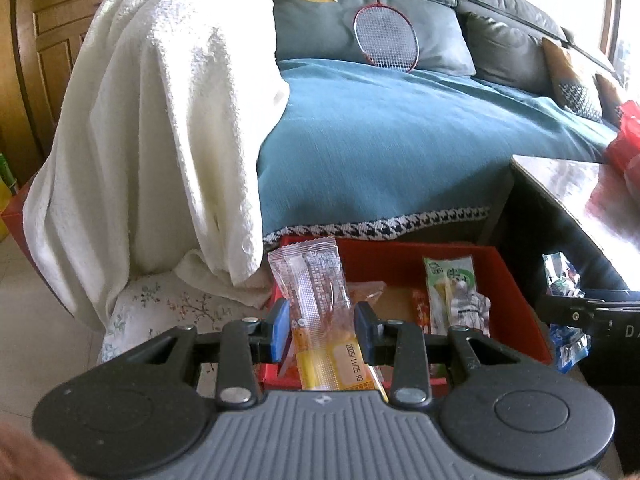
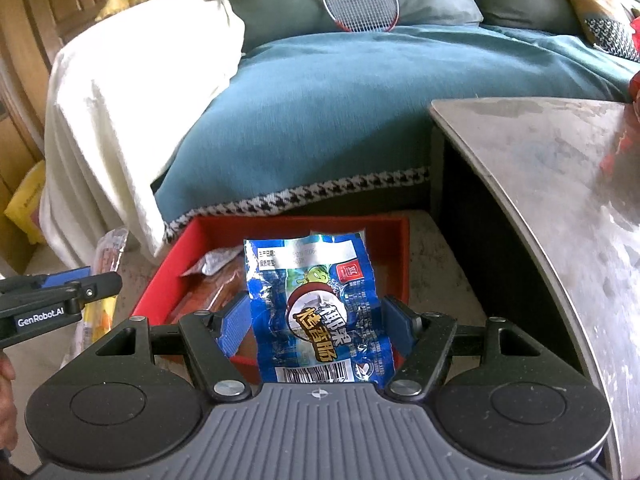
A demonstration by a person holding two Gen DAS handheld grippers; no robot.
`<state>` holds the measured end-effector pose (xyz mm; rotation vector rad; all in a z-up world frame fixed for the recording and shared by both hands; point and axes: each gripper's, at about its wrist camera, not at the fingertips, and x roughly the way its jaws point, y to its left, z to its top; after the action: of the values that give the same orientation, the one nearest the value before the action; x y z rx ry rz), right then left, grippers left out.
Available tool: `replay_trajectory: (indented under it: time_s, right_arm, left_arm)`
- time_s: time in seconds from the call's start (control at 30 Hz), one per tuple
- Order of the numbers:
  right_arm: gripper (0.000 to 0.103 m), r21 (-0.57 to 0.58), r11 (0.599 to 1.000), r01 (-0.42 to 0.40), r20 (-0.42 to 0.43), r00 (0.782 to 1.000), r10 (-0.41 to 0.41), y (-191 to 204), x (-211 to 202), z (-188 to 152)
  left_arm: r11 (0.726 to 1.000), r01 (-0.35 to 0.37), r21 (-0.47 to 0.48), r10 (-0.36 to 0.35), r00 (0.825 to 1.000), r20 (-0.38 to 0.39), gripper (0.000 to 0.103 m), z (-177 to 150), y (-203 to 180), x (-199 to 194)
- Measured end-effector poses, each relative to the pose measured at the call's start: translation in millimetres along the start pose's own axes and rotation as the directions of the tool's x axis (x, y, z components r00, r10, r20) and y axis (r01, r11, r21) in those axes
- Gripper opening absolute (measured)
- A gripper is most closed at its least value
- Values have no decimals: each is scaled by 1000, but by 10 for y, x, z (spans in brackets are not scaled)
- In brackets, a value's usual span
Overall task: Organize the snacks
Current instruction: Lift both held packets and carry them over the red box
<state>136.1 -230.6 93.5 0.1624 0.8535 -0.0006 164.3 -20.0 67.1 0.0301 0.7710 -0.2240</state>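
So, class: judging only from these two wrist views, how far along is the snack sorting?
Done: several packets, including a green one, already lie in the red box. In hand: the left gripper grips an orange-and-clear snack packet, the right gripper a blue sausage packet, both above the box. Left: dropping both in. No other loose snacks can be seen.

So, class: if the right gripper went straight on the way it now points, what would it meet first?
Probably the red box: the right gripper, shut on the blue packet, points into it, towards its far wall, though depth is unclear.
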Motion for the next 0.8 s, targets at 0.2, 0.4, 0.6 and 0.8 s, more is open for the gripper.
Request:
replay_trajectory:
  time_s: [0.2, 0.4, 0.6, 0.8]
  right_arm:
    - [75, 0, 1000, 1, 34, 999, -1, 52, 10, 81]
    - [75, 3, 1000, 6, 58, 998, -6, 72, 64, 175]
    - [75, 9, 1000, 16, 91, 996, -16, 66, 108, 289]
    - [75, 16, 1000, 21, 114, 993, -22, 54, 141, 366]
  left_arm:
    - [1000, -6, -5, 6, 1000, 18, 29, 105, 18, 41]
    - [1000, -22, 3, 22, 999, 49, 28, 239, 26, 104]
    - [999, -35, -6, 35, 998, 49, 29, 302, 56, 204]
    - [999, -47, -6, 47, 998, 47, 29, 361, 65, 285]
